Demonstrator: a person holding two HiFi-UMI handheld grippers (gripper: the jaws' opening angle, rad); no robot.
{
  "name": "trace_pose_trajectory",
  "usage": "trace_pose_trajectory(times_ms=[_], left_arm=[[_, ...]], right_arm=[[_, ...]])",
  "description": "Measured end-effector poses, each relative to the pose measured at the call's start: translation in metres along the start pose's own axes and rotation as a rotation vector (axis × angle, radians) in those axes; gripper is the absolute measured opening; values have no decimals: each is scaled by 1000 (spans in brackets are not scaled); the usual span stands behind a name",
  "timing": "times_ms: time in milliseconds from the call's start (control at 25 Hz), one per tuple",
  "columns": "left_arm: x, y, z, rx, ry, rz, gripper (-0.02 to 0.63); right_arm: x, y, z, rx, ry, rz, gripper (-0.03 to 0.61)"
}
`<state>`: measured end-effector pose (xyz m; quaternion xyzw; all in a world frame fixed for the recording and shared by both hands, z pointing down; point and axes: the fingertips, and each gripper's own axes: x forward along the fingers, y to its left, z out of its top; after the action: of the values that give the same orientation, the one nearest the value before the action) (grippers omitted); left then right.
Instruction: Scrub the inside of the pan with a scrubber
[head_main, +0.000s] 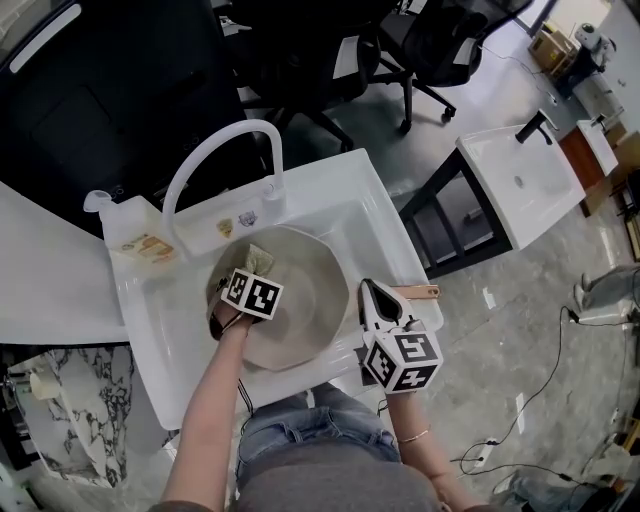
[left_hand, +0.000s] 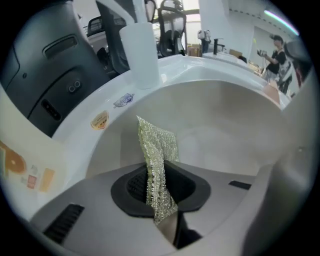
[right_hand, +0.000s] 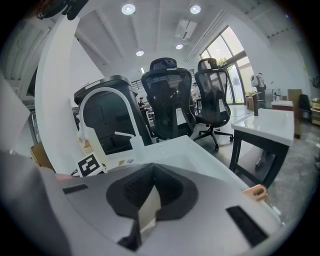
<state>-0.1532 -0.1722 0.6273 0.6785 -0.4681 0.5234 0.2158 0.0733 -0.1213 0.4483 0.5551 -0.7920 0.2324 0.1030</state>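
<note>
Left claw (left_hand: 161, 199): pinching the scrubber (left_hand: 156, 145) inside the pan (head_main: 315, 295).
Right claw (right_hand: 146, 207): gripping the pan's right rim.
Pan: sitting in the sink (head_main: 378, 218).
Faucet (head_main: 215, 150): arching over the sink's far edge.

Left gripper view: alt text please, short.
The left gripper's jaws are shut on a glittery mesh scrubber that stands up from between them, over the pale inside of a pan. The pan sits in a white sink, with the white faucet base and two stickers on the sink's rim behind.
</note>
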Motion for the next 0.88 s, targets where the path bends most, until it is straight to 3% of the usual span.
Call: trace_pose_trajectory(times_ms=[280,360,440,520,600,720,880], left_arm=[[-15,19,2,273,50,207,63],[-30,26,8,300,2,280,63],[-49,28,13,277,-65,301,63],[-65,15,16,200,-140,199,63],[-76,-14,16,78,-190,-14,63],[-89,-60,17,-144,-216,-336,63],[-93,-110,23,-373,-205,-619,63]], right_arm=[[-9,1,-2,-1,-5,5,11],[-11,-1,-3,1,-4,4,11],[-14,-3,-3,3,-5,4,11],[-16,-5,-2,6,-9,6,11],[-16,-4,-1,10,-14,11,11],[-16,0,-1,13,-19,22,11],[-22,-2,-6,18,-17,21,11]])
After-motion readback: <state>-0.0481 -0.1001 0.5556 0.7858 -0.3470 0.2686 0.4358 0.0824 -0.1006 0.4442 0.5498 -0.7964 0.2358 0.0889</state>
